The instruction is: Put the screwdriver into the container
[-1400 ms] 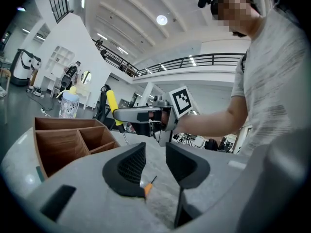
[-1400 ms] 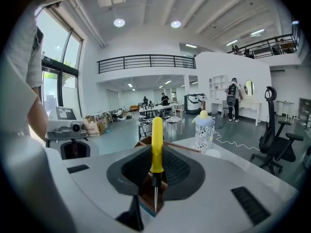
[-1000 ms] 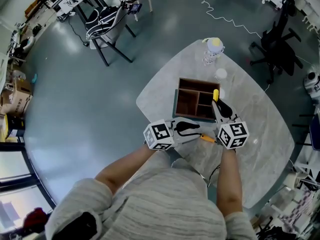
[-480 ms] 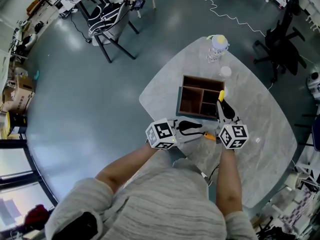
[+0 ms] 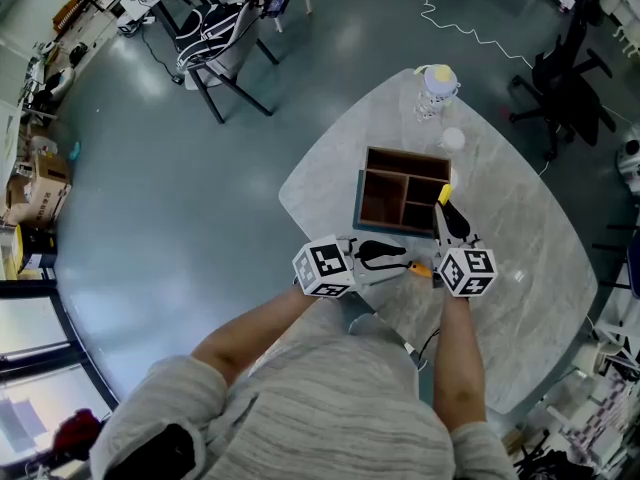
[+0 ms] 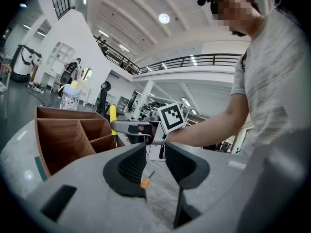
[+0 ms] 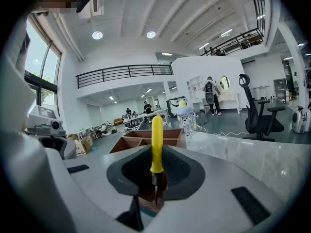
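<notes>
The right gripper (image 7: 156,177) is clamped on the yellow screwdriver (image 7: 156,140), handle up and tip down, at the near right corner of the container (image 5: 357,200), probably so that it can drop straight into a compartment; the left gripper (image 6: 156,165) has its jaws apart, with an orange screwdriver (image 6: 145,182) lying between them on the table (image 5: 520,268) near its front edge, not squeezed, perhaps next to be taken; a bottle (image 5: 435,86) stands at the far edge; a chair (image 5: 560,78) stands on the grey floor (image 5: 200,218) beyond.
</notes>
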### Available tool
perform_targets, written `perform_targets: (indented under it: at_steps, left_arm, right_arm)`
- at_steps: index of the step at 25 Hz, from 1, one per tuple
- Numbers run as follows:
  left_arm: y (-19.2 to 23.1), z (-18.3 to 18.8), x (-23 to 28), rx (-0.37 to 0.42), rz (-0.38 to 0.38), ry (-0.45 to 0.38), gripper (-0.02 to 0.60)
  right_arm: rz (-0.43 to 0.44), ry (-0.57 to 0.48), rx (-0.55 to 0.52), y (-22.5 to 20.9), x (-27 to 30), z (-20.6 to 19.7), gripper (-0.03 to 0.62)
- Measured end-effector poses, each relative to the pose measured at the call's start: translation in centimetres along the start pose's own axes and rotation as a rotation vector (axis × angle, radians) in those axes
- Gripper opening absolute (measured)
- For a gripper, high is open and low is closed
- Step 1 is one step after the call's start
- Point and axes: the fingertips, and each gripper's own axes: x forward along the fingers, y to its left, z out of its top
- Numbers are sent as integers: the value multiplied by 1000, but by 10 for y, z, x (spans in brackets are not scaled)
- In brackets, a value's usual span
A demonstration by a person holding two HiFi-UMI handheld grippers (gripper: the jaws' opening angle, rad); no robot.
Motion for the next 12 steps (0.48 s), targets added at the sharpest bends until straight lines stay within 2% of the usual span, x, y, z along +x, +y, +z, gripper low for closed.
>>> perform_targets:
  at_steps: [12]
  left_arm:
    - [-2, -3, 7, -8, -7, 12, 130]
  right_arm:
    - [-24, 80, -58, -3, -2, -19, 64]
